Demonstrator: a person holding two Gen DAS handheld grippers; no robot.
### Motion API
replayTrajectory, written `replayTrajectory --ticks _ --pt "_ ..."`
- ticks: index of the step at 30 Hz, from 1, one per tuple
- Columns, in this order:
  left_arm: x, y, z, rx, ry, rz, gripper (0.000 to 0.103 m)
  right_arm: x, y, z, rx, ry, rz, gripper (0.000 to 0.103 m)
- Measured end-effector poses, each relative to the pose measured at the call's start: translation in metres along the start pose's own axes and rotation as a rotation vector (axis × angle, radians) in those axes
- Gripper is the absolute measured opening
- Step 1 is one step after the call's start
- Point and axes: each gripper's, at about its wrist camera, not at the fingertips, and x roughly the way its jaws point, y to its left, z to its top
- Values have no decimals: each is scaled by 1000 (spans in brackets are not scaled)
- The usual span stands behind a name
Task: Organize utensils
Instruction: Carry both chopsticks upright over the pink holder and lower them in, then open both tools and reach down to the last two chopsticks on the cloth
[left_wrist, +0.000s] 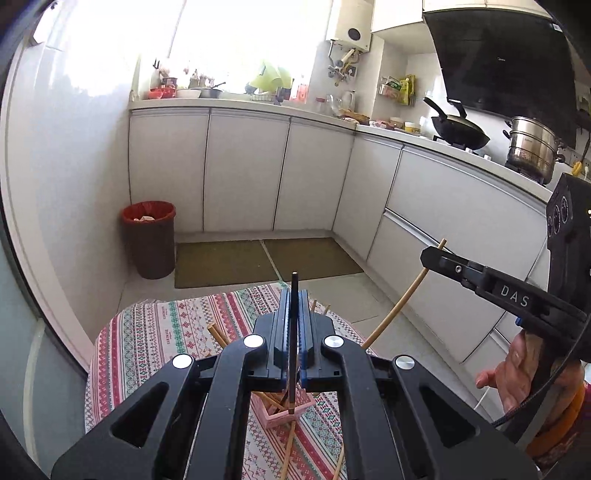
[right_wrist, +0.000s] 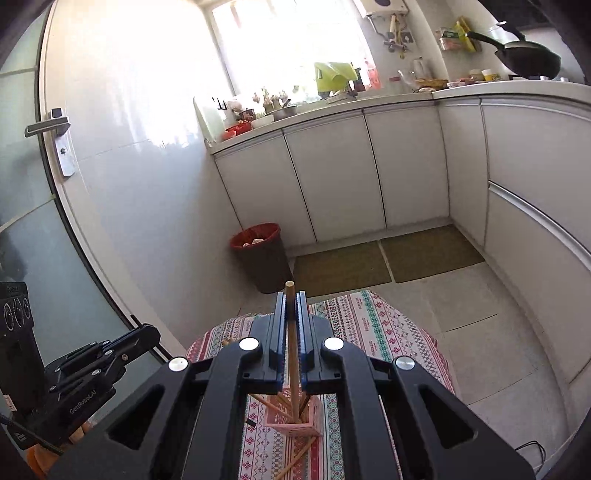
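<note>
I see a dark chopstick (left_wrist: 294, 332) standing nearly upright, lifted above a pink slatted holder (left_wrist: 284, 413) on the patterned cloth. A pale wooden chopstick (right_wrist: 291, 347) stands upright over that same holder (right_wrist: 295, 417). More wooden chopsticks (left_wrist: 275, 400) lean inside it, splayed outward

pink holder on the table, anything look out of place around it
Yes. Several chopsticks lie loose on the patterned tablecloth outside the pink holder, some leaning against it, while others stand inside. Each claw is shut on one more: the left claw on a dark chopstick, the right claw on a wooden chopstick.
</note>
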Motion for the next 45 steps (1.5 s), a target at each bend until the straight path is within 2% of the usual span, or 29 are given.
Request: replayTrajectory --ticks 5,8,11,18,21,22,23,24,25,26,30,32,33,34,35,36,38,39,41,45 --pt "40 13 -9 -32 51 0 3 36 -2 -9 -12 20 -4 5" --pt "62 23 -23 -82 102 -41 6 59 -7 -21 -11 36 52 7" --pt "64 32 -31 -126 108 -26 6 77 -11 -32 5 71 54 10" --pt "34 20 -26 -57 77 1 8 52 -9 -32 -34 51 8 10" --pt "23 13 -26 -50 72 -2 14 37 -6 -37 -60 55 -21 10" --pt "19 10 -27 -52 75 -2 20 31 -5 -39 -69 57 -24 10" --pt "15 8 -28 -52 77 -5 31 27 -3 -42 -76 56 -29 14" --pt "10 5 -29 -48 70 -5 38 22 -3 -44 -82 56 -34 24" --pt "5 2 -31 -42 60 -3 47 16 -2 -47 -82 57 -33 30" --pt "0 -2 -33 -31 51 -1 49 12 -2 -49 -81 57 -32 35" --pt "-15 -14 -41 -9 53 6 51 -4 -3 -61 -77 80 -42 35" --pt "-18 -18 -45 -4 64 8 58 -11 -4 -67 -76 90 -47 37" --pt "-20 -21 -48 2 67 11 62 -15 -5 -70 -76 91 -50 44" --pt "-22 -23 -51 3 72 12 70 -19 -6 -74 -71 89 -53 49" --pt "-24 -25 -55 2 73 14 78 -23 -7 -76 -63 86 -60 63" --pt "-27 -26 -59 1 72 22 81 -28 -10 -80 -48 76 -72 76" --pt "-31 -26 -66 -7 78 42 87 -39 -20 -87 -7 52 -93 87" --pt "-32 -24 -70 -14 89 48 89 -43 -26 -91 17 50 -106 92" --pt "-31 -20 -78 -33 126 58 94 -52 -43 -102 72 60 -131 96" --pt "-12 -14 -105 -33 286 41 96 -56 -70 -129 123 138 -130 96"
